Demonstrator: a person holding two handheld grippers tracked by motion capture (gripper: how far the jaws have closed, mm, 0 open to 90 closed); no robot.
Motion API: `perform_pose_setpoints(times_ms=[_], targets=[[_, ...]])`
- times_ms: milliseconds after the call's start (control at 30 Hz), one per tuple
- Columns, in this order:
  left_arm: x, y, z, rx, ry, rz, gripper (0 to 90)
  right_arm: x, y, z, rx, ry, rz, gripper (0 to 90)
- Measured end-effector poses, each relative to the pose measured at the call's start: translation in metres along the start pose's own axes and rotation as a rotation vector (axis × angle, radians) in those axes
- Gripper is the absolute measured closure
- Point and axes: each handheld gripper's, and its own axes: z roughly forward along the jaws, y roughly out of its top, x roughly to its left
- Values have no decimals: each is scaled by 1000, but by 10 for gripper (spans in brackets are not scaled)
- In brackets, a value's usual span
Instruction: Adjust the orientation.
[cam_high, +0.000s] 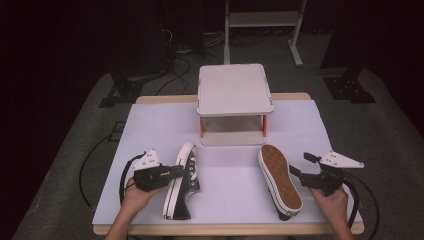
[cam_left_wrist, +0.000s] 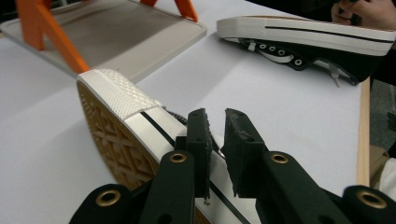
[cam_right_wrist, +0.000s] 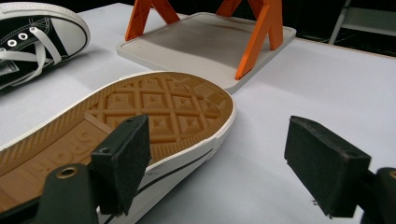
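The left tool (cam_high: 176, 171) had its jaws drawn nearly together against the left shoe (cam_high: 182, 181); the left gripper view showed them close over the white rubber side of the sole, though whether they truly pinched it could not be told. That shoe lay on its side near the front left of the worktop (cam_high: 150, 125), toe pointing away from the person. The right tool (cam_high: 300, 164) had its jaws spread wide, holding nothing, just beside the right shoe (cam_high: 280, 181). That shoe lay tipped over with its tan, patterned sole facing up, toe toward the far side. Each tool was held in a hand: the left hand (cam_high: 134, 196) and the right hand (cam_high: 334, 200). Beyond both shoes, at the middle of the worktop, stood a small two-level rack (cam_high: 234, 90) with orange legs.
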Motion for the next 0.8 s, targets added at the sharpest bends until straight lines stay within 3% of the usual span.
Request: perform_pose_setpoints(times_ms=[467, 600, 633, 667, 700, 800], targets=[[16, -14, -26, -30, 72, -55, 798, 2, -1, 4, 14, -4, -9, 221], [23, -24, -36, -41, 102, -105, 786, 2, -1, 5, 19, 1, -8, 226], [29, -28, -43, -26, 115, -142, 773, 3, -1, 5, 26, 1, -9, 226], [29, -28, -43, -26, 115, -142, 765, 3, -1, 5, 26, 1, -9, 226], [35, -33, -52, -63, 129, -186, 764, 3, -1, 5, 25, -1, -13, 228], [38, -34, -60, -96, 140, -220, 754, 3, -1, 6, 26, -1, -13, 228]])
